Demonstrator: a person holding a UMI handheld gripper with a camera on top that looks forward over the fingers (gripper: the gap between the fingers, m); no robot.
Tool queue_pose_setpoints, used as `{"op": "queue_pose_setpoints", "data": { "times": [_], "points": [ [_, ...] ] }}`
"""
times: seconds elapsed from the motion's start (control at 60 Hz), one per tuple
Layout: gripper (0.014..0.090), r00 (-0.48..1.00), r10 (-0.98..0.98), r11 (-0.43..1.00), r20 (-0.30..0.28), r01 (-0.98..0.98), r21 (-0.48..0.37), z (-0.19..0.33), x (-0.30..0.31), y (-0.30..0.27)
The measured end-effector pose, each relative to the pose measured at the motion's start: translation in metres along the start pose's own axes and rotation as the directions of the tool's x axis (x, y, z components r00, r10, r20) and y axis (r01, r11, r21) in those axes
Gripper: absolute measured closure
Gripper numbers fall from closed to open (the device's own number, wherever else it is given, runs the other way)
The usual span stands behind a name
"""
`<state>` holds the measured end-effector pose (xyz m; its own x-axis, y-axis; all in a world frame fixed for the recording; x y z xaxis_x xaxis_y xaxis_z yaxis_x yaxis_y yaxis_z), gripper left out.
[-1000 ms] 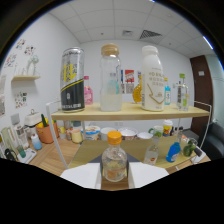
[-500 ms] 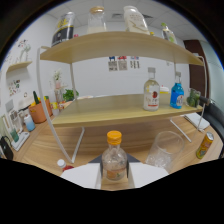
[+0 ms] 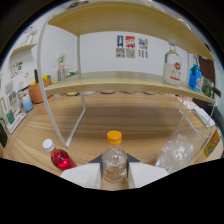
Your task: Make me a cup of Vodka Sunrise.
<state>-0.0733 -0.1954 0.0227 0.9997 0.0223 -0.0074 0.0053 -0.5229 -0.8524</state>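
My gripper (image 3: 114,173) is shut on a small clear bottle (image 3: 114,159) with an orange cap, held upright between the two white fingers (image 3: 82,176). The bottle holds clear liquid. Just right of the fingers, a clear glass (image 3: 176,149) filled with ice stands on the wooden table. Just left of the fingers a small bottle of red liquid (image 3: 60,158) with a white cap leans on the table.
A wooden shelf rack (image 3: 125,85) on white legs stands beyond the fingers. On its lower shelf at the right are a clear bottle with a red label (image 3: 172,67) and a blue bottle (image 3: 195,77). A potted plant (image 3: 36,91) stands far left, a yellow item (image 3: 212,144) far right.
The gripper has come down with the orange-capped bottle from top-shelf height to just above the table. The glass of ice is nearer and the red bottle has come into view.
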Motion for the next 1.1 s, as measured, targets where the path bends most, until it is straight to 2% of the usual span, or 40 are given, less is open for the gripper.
{"op": "queue_pose_setpoints", "data": {
  "times": [0.25,0.4,0.533,0.567,0.583,0.6,0.65,0.683,0.817,0.9,1.1],
  "points": [
    [0.0677,1.0,0.014,0.998,0.025,-0.013,-0.054,-0.003,-0.003,0.014],
    [0.066,0.999,0.001,0.999,0.032,0.0,-0.048,-0.007,-0.003,0.014],
    [0.0526,0.999,-0.02,0.999,0.044,0.022,-0.04,-0.016,-0.005,0.014],
    [0.0447,0.998,-0.025,0.999,0.052,0.027,-0.034,-0.021,-0.007,0.012],
    [0.0364,0.998,-0.029,0.999,0.054,0.03,-0.032,-0.024,-0.007,0.01],
    [0.0357,0.998,-0.033,0.999,0.054,0.034,-0.03,-0.027,-0.007,0.009],
    [0.0227,0.997,-0.044,0.999,0.059,0.045,-0.021,-0.037,-0.009,0.003],
    [0.0187,0.997,-0.047,0.999,0.055,0.047,-0.008,-0.045,-0.009,-0.003],
    [0.0184,0.998,-0.043,0.998,0.039,0.041,0.045,-0.088,-0.003,-0.028],
    [0.0188,0.998,-0.008,0.998,0.06,0.005,0.062,-0.117,-0.001,-0.037],
    [0.0185,0.999,0.03,0.998,0.013,-0.031,0.061,-0.178,0.041,-0.035]
  ]
}}
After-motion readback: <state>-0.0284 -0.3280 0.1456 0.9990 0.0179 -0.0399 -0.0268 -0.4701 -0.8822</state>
